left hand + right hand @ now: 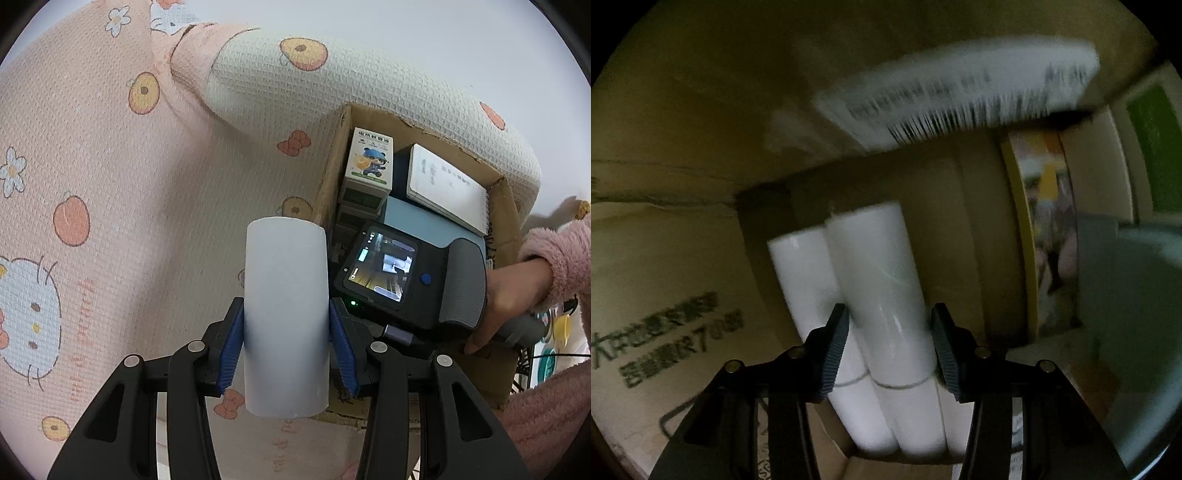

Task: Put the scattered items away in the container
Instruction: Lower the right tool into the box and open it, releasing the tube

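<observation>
In the left wrist view my left gripper (286,308) is shut on an upright pale grey roll (286,266), its blue pads (232,339) pressing both sides, above the patterned bedspread (110,184). To the right is an open cardboard box (328,177). A hand (509,295) holds the right gripper's body (406,280) down into it. In the right wrist view my right gripper (890,317) is deep inside the box, shut on a wrapped pack of white rolls (879,266). The jaws close on the pack's right-hand roll, and the left-hand roll (801,273) lies outside the left pad.
The box holds a small carton with a cartoon bear (371,158), a white notebook (443,184) and a blue flat item (413,218). From inside, a printed wall (665,332), a shipping label (960,92), a colourful carton (1049,240) and a grey-blue object (1126,295) surround the rolls.
</observation>
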Available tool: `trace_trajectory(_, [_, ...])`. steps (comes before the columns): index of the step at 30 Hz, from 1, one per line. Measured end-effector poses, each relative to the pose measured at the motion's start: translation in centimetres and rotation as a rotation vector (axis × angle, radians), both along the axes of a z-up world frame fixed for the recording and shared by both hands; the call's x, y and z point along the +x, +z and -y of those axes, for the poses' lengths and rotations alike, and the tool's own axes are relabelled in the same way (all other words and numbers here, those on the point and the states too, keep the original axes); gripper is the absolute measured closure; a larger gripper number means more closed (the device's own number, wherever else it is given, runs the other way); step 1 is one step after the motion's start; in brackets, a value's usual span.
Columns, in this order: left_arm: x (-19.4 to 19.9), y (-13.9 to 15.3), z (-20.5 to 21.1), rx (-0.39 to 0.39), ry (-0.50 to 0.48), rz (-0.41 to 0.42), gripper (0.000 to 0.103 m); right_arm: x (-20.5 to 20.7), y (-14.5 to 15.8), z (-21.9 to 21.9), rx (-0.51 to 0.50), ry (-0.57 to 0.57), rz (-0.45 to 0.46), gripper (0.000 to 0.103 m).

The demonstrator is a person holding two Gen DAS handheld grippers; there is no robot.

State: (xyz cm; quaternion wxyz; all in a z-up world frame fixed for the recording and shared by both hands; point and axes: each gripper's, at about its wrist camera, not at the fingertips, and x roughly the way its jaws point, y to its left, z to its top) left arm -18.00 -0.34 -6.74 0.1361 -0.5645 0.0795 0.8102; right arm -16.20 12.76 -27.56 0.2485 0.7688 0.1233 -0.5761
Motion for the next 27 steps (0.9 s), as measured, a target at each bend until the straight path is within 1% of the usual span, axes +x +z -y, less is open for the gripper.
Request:
trace_trajectory(5, [0.1, 0.0, 0.0, -0.002, 0.000, -0.002, 0.054, 0.8, -0.2, 0.0, 0.017, 0.006, 0.010, 0.061])
trace_trajectory(7, [0.0, -0.1, 0.0, -0.006, 0.000, -0.002, 0.054, 1.1, 0.0, -0.1, 0.029, -0.016, -0.006, 0.061])
trace_trajectory(8, [0.0, 0.0, -0.1, -0.007, -0.005, -0.005, 0.054, 1.3, 0.4, -0.2, 0.034, -0.027, -0.039, 0.060])
trace_trajectory(9, [0.1, 0.0, -0.2, -0.015, -0.011, -0.009, 0.054, 1.6, 1.2, 0.0, 0.026, -0.015, -0.084, 0.060])
trace_trajectory(11, [0.1, 0.1, -0.3, -0.033, -0.005, -0.016, 0.054, 1.9, 2.8, 0.2, -0.021, -0.004, -0.139, 0.059])
trace_trajectory(12, [0.1, 0.1, -0.3, -0.040, -0.004, -0.023, 0.054, 2.1, 3.8, 0.3, -0.035, 0.012, -0.172, 0.056])
trace_trajectory(13, [0.1, 0.2, -0.4, -0.044, -0.005, -0.027, 0.054, 2.4, 4.6, 0.4, -0.036, 0.024, -0.194, 0.050])
trace_trajectory(15, [0.1, 0.3, -0.4, -0.036, -0.001, -0.026, 0.054, 2.8, 5.9, 0.2, -0.050, 0.020, -0.221, 0.045])
trace_trajectory(19, [0.3, 0.6, -0.8, -0.042, -0.005, -0.030, 0.054, 3.9, 6.9, -0.8, -0.059, 0.001, -0.202, 0.045])
trace_trajectory(22, [0.5, 0.8, -1.6, -0.044, -0.022, -0.039, 0.054, 4.8, 7.1, -1.7, -0.054, -0.017, -0.167, 0.045])
trace_trajectory(27, [0.5, 1.0, -3.1, -0.050, -0.052, -0.046, 0.054, 6.1, 8.2, -3.1, -0.072, -0.045, -0.145, 0.045])
